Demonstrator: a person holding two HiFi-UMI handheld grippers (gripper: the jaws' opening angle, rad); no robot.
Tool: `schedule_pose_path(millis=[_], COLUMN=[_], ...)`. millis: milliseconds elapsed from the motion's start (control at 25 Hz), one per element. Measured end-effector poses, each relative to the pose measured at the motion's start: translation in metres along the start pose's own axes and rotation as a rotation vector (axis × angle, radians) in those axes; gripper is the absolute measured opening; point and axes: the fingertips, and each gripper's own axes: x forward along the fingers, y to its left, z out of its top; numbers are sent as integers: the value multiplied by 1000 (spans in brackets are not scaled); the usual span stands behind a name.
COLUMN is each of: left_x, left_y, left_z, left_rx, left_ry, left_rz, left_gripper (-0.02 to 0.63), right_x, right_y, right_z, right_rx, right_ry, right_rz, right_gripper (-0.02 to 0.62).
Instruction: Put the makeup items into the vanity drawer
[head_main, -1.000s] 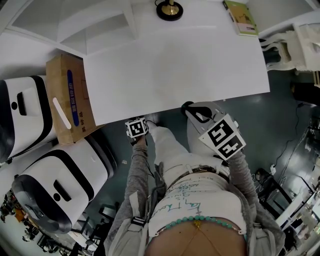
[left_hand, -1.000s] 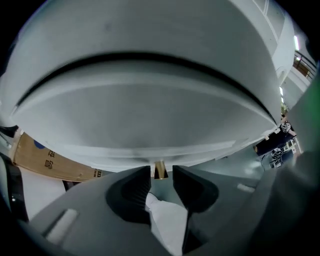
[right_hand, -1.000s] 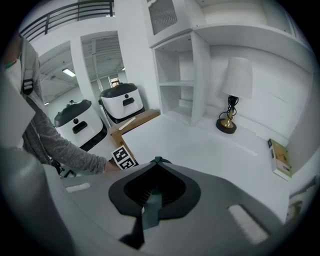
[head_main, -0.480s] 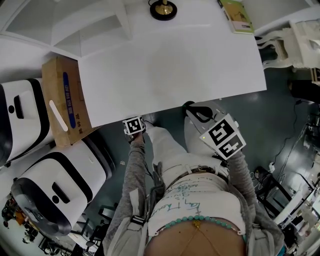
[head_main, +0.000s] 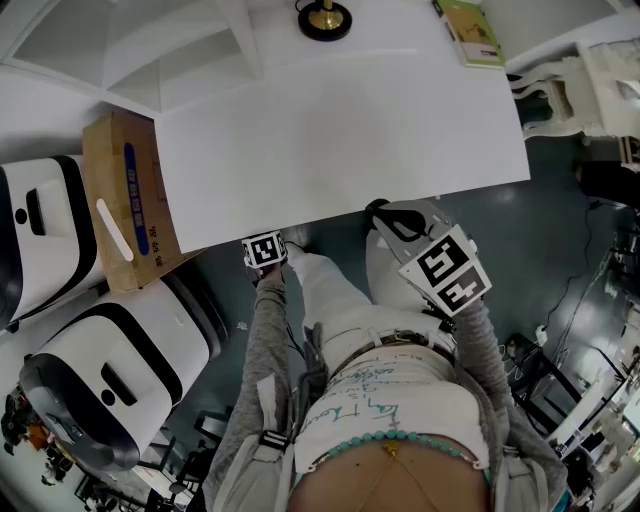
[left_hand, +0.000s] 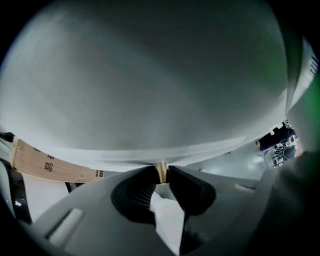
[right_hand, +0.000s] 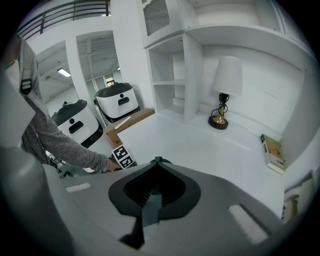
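My left gripper (left_hand: 161, 169) is shut on a small brass knob (left_hand: 160, 175) just under the front edge of the white vanity top (head_main: 340, 130); a pale flat surface fills the view above it. In the head view its marker cube (head_main: 264, 249) sits right at that front edge. My right gripper (right_hand: 156, 161) is shut with nothing in it and hangs in front of the table near its edge (head_main: 380, 213). No makeup items show in any view, and the drawer itself is hidden below the top.
A lamp with a black and gold base (head_main: 324, 18) and a green book (head_main: 468, 32) stand at the table's far side. A cardboard box (head_main: 125, 195) and two white machines (head_main: 40, 230) are at the left. White shelving (right_hand: 172, 80) rises behind the table.
The head view has drifted slightly, so the table sits a little further left. Both grippers keep about the same places against the table edge.
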Motion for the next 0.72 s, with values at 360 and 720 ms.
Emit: schedule_pose_path(millis=[360,720], left_x=[-1,-4], left_y=[-1,-2], left_z=[1,-8], left_rx=[32,39], left_ry=[3,0], left_rz=[3,8], left_gripper=[92,92], right_x=[-2,-5], right_y=[2,2], right_z=[-1,1], right_rx=[-4,-3], right_ry=[-1,-10], right_rz=[-9,-13], right_gripper=[28,28])
